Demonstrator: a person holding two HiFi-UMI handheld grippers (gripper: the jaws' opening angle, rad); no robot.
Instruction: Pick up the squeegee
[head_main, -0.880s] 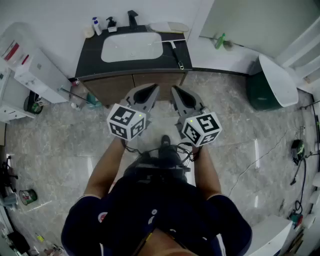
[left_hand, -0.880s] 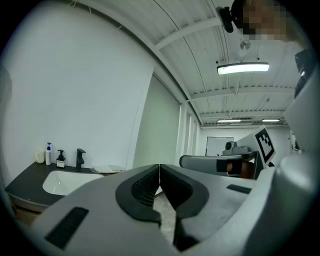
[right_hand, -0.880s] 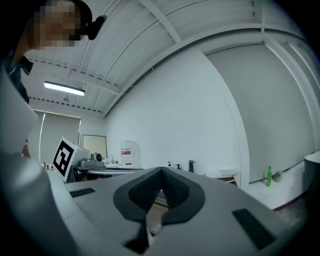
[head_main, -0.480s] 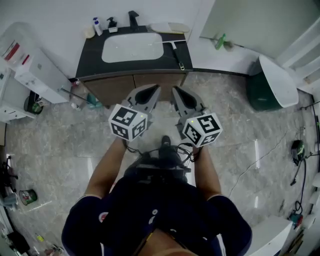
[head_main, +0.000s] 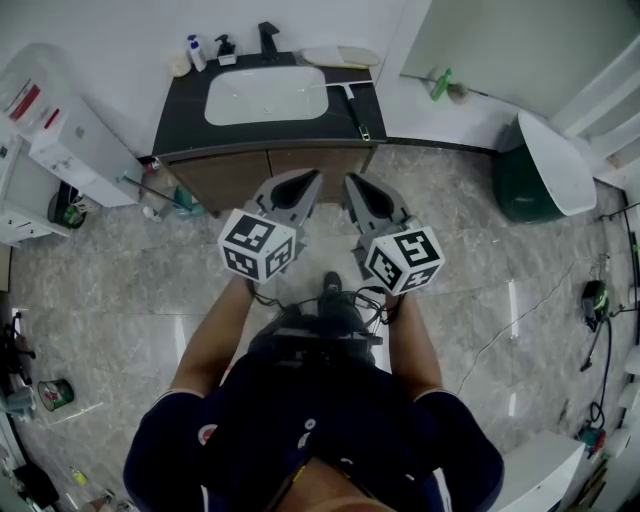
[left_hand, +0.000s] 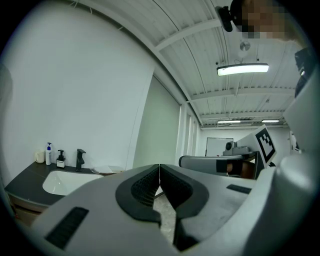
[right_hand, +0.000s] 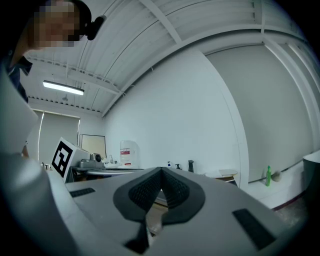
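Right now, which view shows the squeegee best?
The head view: the squeegee lies in full on the dark counter, right of the sink, handle toward the front edge. Both gripper views look level across that counter from afar; I cannot make the squeegee out in either.

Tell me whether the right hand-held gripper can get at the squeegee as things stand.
Probably yes, with a step forward: the squeegee lies uncovered on the counter beside the sink, and nothing stands between it and the right hand-held gripper, whose jaws are shut.
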